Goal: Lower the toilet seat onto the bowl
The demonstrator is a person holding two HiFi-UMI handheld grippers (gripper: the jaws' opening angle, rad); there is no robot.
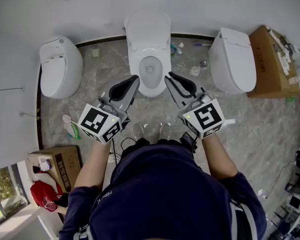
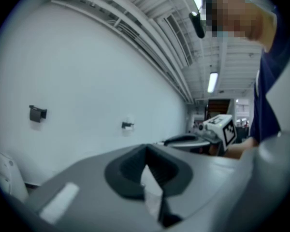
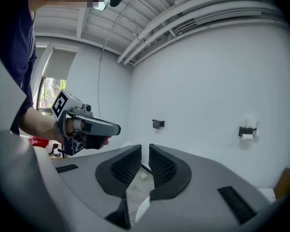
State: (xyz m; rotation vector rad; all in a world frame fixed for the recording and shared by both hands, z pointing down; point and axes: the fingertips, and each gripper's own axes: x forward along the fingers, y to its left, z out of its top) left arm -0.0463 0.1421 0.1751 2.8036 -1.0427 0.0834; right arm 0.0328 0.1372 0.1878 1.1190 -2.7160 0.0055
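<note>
White toilet bowl (image 1: 150,90) sits partly behind left gripper (image 1: 135,78), fingers (image 2: 128,170) together, and right gripper (image 1: 169,76), fingers (image 3: 122,170) narrowly apart.

- The right gripper (image 3: 145,151) keeps its two dark ribbed jaws a narrow gap apart, and nothing is between them.
- Low in this gap a piece of grey floor (image 3: 137,187) shows.
- To the left of the jaws, a hand (image 3: 70,126) holds the left gripper (image 3: 113,128), whose tip points across toward them.
- Ahead is a white wall (image 3: 208,81), with a dark bracket (image 3: 158,124) just above the jaws and a paper holder (image 3: 246,131) further right.
</note>
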